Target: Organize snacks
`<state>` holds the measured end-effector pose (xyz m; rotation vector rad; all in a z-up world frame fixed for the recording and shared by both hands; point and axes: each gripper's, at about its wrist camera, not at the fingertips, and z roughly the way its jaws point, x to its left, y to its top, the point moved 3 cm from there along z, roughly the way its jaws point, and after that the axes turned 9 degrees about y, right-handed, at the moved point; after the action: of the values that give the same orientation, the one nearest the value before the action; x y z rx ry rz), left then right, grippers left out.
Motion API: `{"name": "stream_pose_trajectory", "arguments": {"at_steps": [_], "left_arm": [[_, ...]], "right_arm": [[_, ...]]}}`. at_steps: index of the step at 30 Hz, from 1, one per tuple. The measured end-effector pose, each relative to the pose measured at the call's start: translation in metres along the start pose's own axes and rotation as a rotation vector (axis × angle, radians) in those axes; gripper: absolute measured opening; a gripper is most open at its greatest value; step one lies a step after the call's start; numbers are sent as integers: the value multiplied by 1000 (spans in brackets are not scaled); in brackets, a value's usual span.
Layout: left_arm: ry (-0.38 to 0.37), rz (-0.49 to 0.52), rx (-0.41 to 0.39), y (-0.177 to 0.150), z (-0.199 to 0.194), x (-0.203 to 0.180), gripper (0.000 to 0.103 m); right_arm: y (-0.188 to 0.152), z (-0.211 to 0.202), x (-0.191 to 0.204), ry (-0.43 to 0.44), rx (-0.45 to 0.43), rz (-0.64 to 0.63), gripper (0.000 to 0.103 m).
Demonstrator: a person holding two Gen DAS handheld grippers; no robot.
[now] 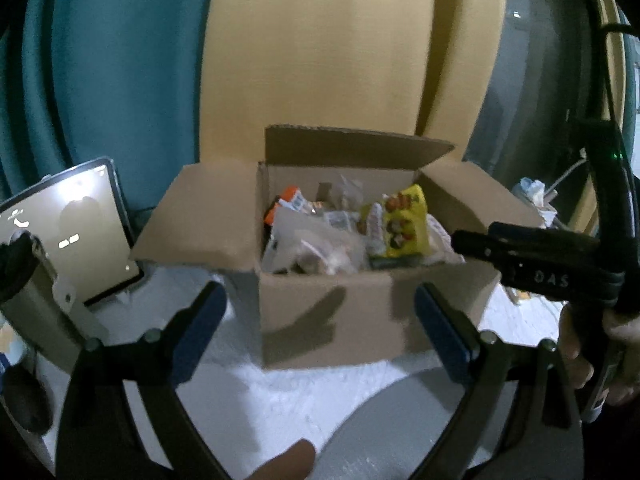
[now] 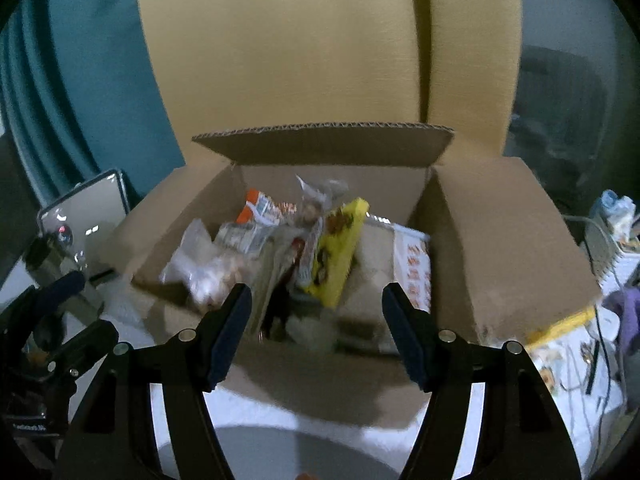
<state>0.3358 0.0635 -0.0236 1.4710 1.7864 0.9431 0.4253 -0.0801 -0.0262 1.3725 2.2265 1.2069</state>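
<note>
your left gripper [image 1: 320,320] and right gripper [image 2: 316,328] both hang released, holding nothing, in front of the cardboard box [image 1: 320,320] of snack packets [image 2: 332,256]

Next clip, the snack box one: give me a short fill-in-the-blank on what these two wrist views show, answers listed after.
1. The snacks lie inside an open ____ box.
2. The brightest packet among the snacks is ____ in colour.
3. Both the left gripper and the right gripper have their jaws ____, with nothing held.
4. Left of the box, a ____ with a lit screen leans upright.

Answers: cardboard; yellow; open; tablet
</note>
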Motion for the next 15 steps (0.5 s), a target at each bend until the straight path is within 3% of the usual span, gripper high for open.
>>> {"name": "stream_pose_trajectory", "arguments": {"at_steps": [12,15], "left_arm": [[-8,4,-34,-40,-51,-21,96],[26,20,-49,-49,-66,-26,96]], "right_arm": [[-56,-60,7,-17,-36,-12,71],[-70,-77,12,-32,-47,-21,71]]}}
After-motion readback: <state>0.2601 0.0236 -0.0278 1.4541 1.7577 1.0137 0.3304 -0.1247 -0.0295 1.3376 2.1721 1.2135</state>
